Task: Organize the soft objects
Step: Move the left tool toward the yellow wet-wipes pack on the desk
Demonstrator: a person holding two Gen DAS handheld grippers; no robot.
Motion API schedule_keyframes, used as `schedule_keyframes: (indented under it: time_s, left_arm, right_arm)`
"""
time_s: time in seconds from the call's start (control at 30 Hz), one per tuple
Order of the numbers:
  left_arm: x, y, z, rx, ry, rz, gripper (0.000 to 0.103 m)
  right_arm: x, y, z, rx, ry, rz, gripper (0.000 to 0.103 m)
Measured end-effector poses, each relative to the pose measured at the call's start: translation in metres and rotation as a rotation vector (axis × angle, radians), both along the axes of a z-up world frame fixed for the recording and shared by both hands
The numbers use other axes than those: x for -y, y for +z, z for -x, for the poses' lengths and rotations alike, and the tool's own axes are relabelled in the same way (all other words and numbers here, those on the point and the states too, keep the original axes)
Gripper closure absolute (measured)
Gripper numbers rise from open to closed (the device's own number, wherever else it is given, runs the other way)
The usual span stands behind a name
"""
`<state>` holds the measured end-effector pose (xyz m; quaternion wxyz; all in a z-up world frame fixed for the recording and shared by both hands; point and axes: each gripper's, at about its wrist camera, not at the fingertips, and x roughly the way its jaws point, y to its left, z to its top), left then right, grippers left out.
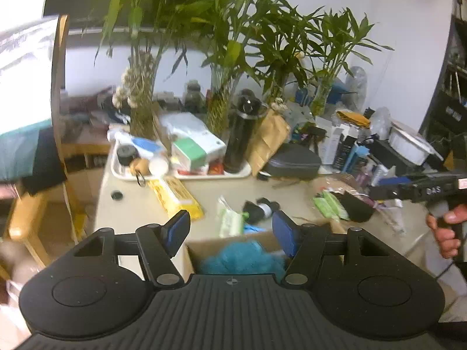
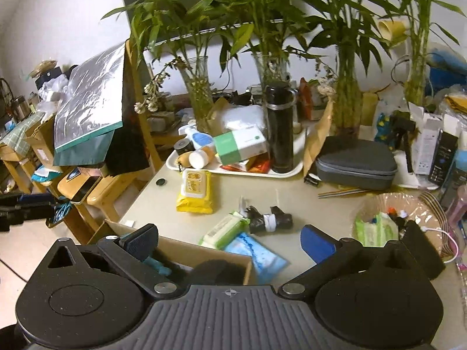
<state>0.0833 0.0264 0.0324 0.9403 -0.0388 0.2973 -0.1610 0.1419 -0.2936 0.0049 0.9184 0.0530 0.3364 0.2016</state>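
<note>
A cardboard box [image 1: 230,240] sits at the table's near edge and holds a fluffy teal soft object [image 1: 242,258]. My left gripper [image 1: 230,229] is open and empty just above the box. The box [image 2: 186,252] also shows in the right wrist view, with teal and black soft things inside. My right gripper [image 2: 230,240] is open and empty over the box's right end. On the table lie a yellow wipes pack [image 2: 195,192], a green wipes pack [image 2: 223,230], a blue pack [image 2: 259,255] and a black rolled bundle [image 2: 270,218]. The right gripper's handle [image 1: 420,191] shows at the left wrist view's right edge.
A white tray [image 2: 287,172] with a black bottle [image 2: 280,128], boxes and jars stands behind. Glass vases of bamboo [image 2: 347,108] line the back. A grey case [image 2: 356,163] lies at right. A plastic-lined basket [image 2: 391,218] holds green packs. Wooden chairs [image 2: 96,189] stand left.
</note>
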Motion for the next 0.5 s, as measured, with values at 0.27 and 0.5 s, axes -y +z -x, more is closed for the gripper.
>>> schedule_keyframes:
  time_s: [0.27,0.5]
  left_arm:
    - [0.002,0.004,-0.033,0.021,-0.007,-0.049,0.041]
    - [0.005,-0.007,-0.056,0.032,-0.021,-0.075,0.041]
  right_arm:
    - [0.017,-0.02,-0.006,-0.013,-0.003,0.045,0.0]
    - [0.03,-0.031,-0.025,-0.014,-0.016,0.022,0.0]
